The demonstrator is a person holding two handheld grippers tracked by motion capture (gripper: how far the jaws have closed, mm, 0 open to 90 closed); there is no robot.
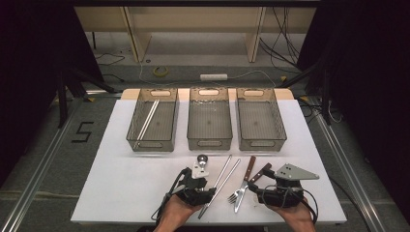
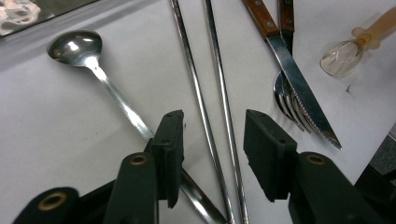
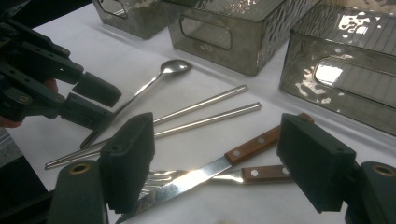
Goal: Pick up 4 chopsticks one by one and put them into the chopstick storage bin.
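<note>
Glossy metal chopsticks (image 2: pixel 205 93); knife (image 3: pixel 210 170) handle wood (riveted).

Three bins are set in a row along the far part of the desk (image 1: pixel 121 193): the left bin (image 1: pixel 134 131), the middle bin (image 1: pixel 209 142) and the right bin (image 1: pixel 278 133). Two chopsticks (image 1: pixel 147 120) are laid inside the left bin. Nearer the person, a row of cutlery is spread out: a spoon (image 1: pixel 202 158) at the left, a second pair of chopsticks (image 1: pixel 223 176) just right of it (side by side, slanted), then a knife (image 1: pixel 245 181) laid across a fork (image 1: pixel 251 183). A small spoon (image 2: pixel 343 56) is seen right of the knife.
</note>
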